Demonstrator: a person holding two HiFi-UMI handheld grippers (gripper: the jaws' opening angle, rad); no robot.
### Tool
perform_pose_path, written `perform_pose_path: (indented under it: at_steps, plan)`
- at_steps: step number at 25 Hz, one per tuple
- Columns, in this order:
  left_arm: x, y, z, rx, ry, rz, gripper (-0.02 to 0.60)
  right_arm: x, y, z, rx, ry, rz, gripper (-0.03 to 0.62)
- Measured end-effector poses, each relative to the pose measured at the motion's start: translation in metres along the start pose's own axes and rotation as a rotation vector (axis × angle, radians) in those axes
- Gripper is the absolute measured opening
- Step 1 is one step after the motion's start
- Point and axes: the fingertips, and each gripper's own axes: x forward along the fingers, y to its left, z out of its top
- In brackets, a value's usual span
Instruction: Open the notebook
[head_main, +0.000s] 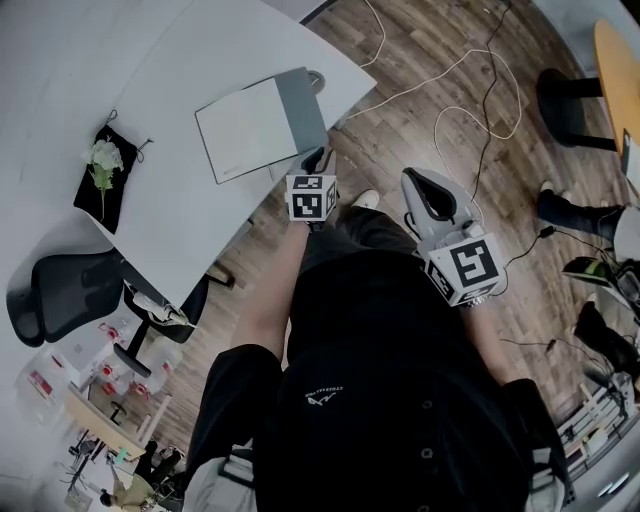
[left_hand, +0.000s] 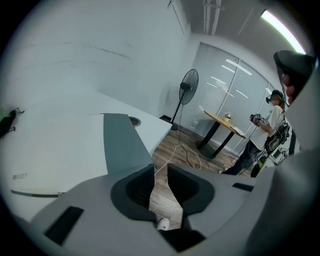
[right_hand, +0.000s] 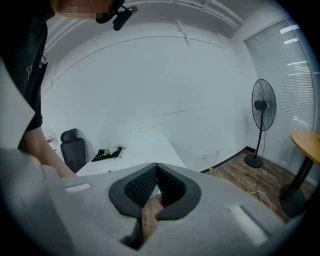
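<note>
The white table (head_main: 190, 60) spreads ahead and to the left of the left gripper (left_hand: 160, 167). The notebook (head_main: 250, 128), white with a grey spine strip, lies flat on it just ahead of that gripper, whose jaws stand slightly apart with nothing between them. The right gripper (right_hand: 156, 169), beside it off the table edge, has its jaws closed and empty.

You have two grippers: the left gripper (head_main: 318, 158) and the right gripper (head_main: 420, 185), both mid-frame. One white worktop (head_main: 185, 220) fills the upper left. On it you can count one notebook (head_main: 262, 125) and one black pouch (head_main: 98, 190) with one white flower (head_main: 103, 158). Lower left stands one black office chair (head_main: 60, 295). To the right are one standing fan (right_hand: 263, 107) and one round wooden table (left_hand: 225, 121).
</note>
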Motion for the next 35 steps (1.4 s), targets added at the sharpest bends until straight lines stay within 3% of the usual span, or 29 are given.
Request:
perform_pose_path:
  at_steps: [5,10,14,24,35]
  plan:
    - [-0.026,0.001,0.008,0.048,-0.049,-0.028,0.042,0.008,0.015,0.001,0.005,0.005,-0.015,0.005]
    - [-0.060,0.007,0.016,0.034,-0.115,-0.059,0.014,0.020,0.038,0.001,0.011,0.011,-0.027,0.005]
    - [-0.088,0.013,0.022,0.023,-0.155,-0.101,0.008,0.030,0.060,0.000,0.019,0.016,-0.036,0.005]
    - [-0.165,0.029,0.040,0.090,-0.248,-0.189,0.006,0.047,0.115,-0.005,0.040,0.019,-0.061,0.005]
    - [-0.247,0.063,0.044,0.092,-0.345,-0.215,0.006,0.067,0.181,-0.016,0.059,0.023,-0.064,0.005]
